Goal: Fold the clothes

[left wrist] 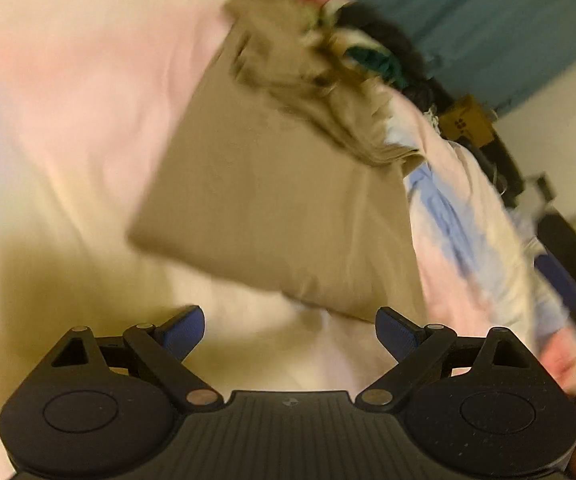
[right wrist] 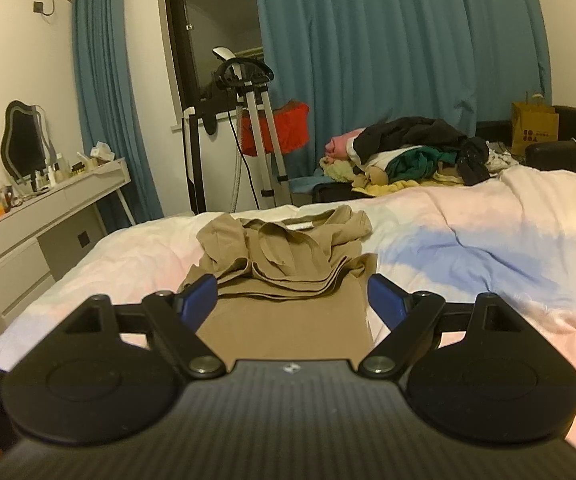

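Observation:
A tan garment [right wrist: 284, 280] lies on the bed, its near part flat and narrow, its far part bunched with sleeves folded over. My right gripper [right wrist: 290, 298] hovers open just above the near flat part, blue pads [right wrist: 198, 294] wide apart, nothing between them. In the blurred, tilted left wrist view the same tan garment [left wrist: 272, 208] fills the middle. My left gripper [left wrist: 290, 334] is open over the pale bedsheet [left wrist: 68, 120] just short of the garment's near edge, holding nothing.
A heap of mixed clothes [right wrist: 412, 152] sits at the far side of the bed. A white dressing table [right wrist: 48, 208] with bottles stands left. A garment steamer stand [right wrist: 256, 128], teal curtains [right wrist: 388, 40] and a brown paper bag [right wrist: 534, 128] are behind.

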A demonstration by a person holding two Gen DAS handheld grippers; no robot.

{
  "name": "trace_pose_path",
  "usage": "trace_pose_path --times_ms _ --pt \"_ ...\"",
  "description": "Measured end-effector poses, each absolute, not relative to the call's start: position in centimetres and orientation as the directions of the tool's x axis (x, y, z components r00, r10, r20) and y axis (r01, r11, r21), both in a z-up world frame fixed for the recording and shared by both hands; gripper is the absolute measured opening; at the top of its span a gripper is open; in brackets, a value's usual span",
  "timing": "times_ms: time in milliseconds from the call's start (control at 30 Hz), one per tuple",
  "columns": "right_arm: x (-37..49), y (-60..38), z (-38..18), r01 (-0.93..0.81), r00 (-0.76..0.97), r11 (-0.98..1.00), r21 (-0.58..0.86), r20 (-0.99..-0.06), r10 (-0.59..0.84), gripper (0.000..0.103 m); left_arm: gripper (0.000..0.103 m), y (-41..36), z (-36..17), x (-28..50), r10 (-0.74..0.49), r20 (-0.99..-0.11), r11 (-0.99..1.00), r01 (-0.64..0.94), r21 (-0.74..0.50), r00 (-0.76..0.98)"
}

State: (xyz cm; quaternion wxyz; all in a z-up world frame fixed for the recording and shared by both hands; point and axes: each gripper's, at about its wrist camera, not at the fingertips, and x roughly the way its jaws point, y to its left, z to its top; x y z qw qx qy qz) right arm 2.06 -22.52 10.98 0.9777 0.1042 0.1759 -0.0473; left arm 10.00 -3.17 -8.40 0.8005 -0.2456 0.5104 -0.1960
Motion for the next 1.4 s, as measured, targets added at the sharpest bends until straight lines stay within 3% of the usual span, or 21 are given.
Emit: trace_pose_path --times_ms 167,333,400,500,567,633,733,800,900,967,1000,1067,1167,1400 --pt "2.4 -22.5 10.7 0.128 0.928 0.973 0.193 -0.370 -0.049 0.083 0.091 -1.0 -10.4 12.1 -0.593 -0.654 0.704 -0.092 -0.704 0.469" --pt "3.2 -23.1 9.7 0.172 0.892 0.955 0.240 -0.451 -0.048 0.083 0.067 -0.1 -11.5 13.2 -0.535 -0.640 0.702 -0.131 -0.700 0.552" --pt "3.7 -23.6 8.5 0.247 0.841 0.917 0.314 -0.539 -0.042 0.085 0.059 0.0 -11.8 13.1 -0.521 -0.638 0.702 -0.140 -0.698 0.567" --pt "4.1 -24.5 5.1 0.245 0.790 0.771 0.588 -0.583 0.193 0.085 0.043 0.2 -11.8 13.2 -0.510 -0.629 0.701 -0.141 -0.699 0.586" --pt "4.6 -24.8 2.5 0.270 0.746 0.599 0.754 -0.557 0.366 0.086 0.037 0.0 -11.9 13.3 -0.517 -0.622 0.693 -0.138 -0.708 0.588" --pt "5.3 -24.6 0.4 0.262 0.727 0.451 0.853 -0.482 0.490 0.085 0.025 0.2 -11.9 13.4 -0.528 -0.607 0.676 -0.139 -0.724 0.594" --pt "6.0 -24.6 -1.0 0.265 0.743 0.380 0.886 -0.439 0.505 0.085 0.013 0.6 -11.6 13.5 -0.542 -0.582 0.646 -0.142 -0.750 0.607" --pt "6.3 -25.7 -1.7 0.296 0.779 0.347 0.890 -0.435 0.452 0.085 0.011 0.9 -11.3 13.5 -0.550 -0.565 0.632 -0.137 -0.763 0.615" --pt "5.9 -28.1 -3.0 0.384 0.830 0.249 0.889 -0.451 0.328 0.067 0.009 1.3 -10.5 13.1 -0.566 -0.528 0.604 -0.118 -0.789 0.633" --pt "5.3 -29.3 -3.6 0.424 0.850 0.190 0.885 -0.462 0.253 0.046 0.009 1.6 -9.9 13.0 -0.569 -0.504 0.590 -0.105 -0.800 0.650" --pt "5.1 -29.6 -3.6 0.440 0.854 0.189 0.878 -0.474 0.216 0.040 0.009 1.6 -9.7 13.0 -0.567 -0.500 0.591 -0.099 -0.800 0.654" --pt "5.0 -29.6 -3.1 0.446 0.853 0.239 0.863 -0.490 0.179 0.016 0.008 1.6 -9.4 13.0 -0.560 -0.497 0.604 -0.085 -0.793 0.663" --pt "5.0 -29.2 -1.8 0.400 0.869 0.318 0.860 -0.465 0.166 0.011 0.008 1.7 -8.6 12.3 -0.544 -0.494 0.625 -0.065 -0.778 0.678" --pt "2.7 -27.9 3.5 0.309 0.885 0.493 0.813 -0.436 0.164 0.010 0.008 2.7 -4.8 8.5 -0.503 -0.453 0.661 -0.010 -0.750 0.736"
